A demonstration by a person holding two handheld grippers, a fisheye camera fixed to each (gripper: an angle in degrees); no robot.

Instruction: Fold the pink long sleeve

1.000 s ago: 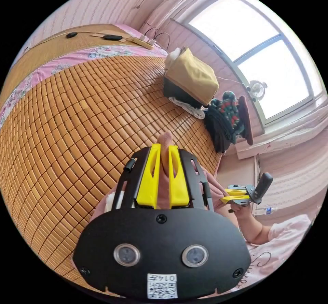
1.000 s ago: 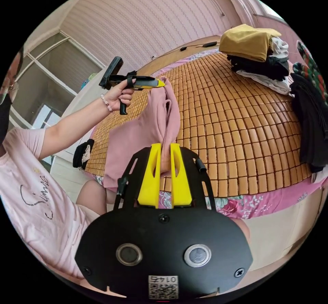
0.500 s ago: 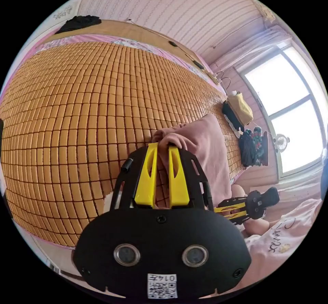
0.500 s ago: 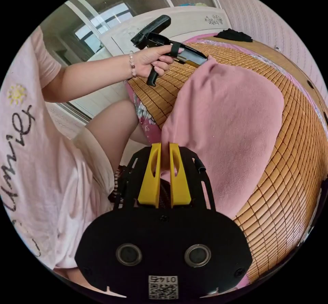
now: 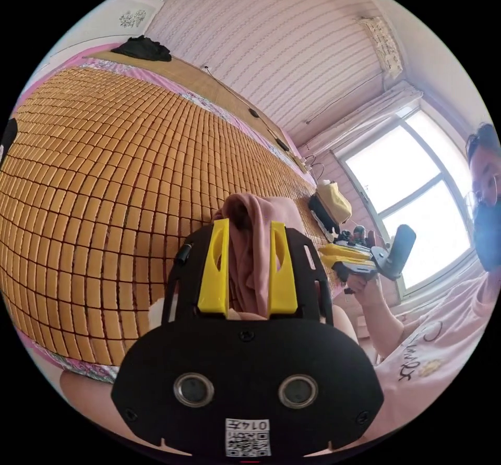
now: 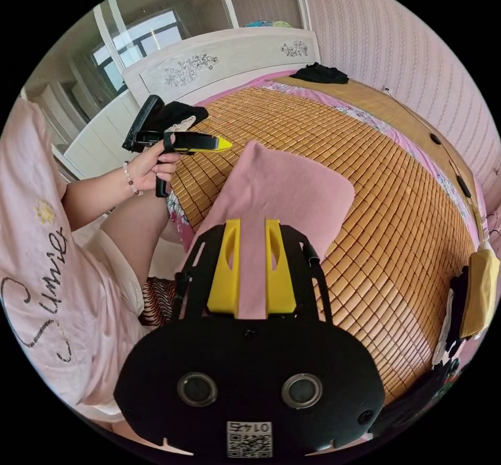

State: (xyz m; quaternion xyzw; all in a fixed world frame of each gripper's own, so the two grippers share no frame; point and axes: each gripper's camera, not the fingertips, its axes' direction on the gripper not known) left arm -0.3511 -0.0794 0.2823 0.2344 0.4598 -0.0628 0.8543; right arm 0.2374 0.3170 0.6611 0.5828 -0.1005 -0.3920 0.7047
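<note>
The pink long sleeve (image 6: 292, 193) lies flat as a folded rectangle on the bamboo mat (image 6: 396, 214), one strip of it running back between the jaws of my right gripper (image 6: 253, 222). Those jaws stand slightly apart, open around the strip. A hand holds my left gripper (image 6: 227, 145) above the mat, just left of the garment's corner and apart from it. In the left gripper view, my left gripper (image 5: 249, 225) is open wide, with bunched pink cloth (image 5: 250, 256) showing in the gap. The right gripper (image 5: 331, 253) sits off to the right in a hand.
A pile of folded clothes (image 6: 477, 287) topped by a mustard piece sits at the mat's far end near the window (image 5: 412, 199). A black item (image 6: 319, 72) lies by the white headboard (image 6: 219, 63). The person (image 6: 42, 256) is close against the bed edge.
Both grippers have opened and let the pink garment down; it has gone from hanging and draped to lying flat on the mat. The left gripper has drawn away from it.
</note>
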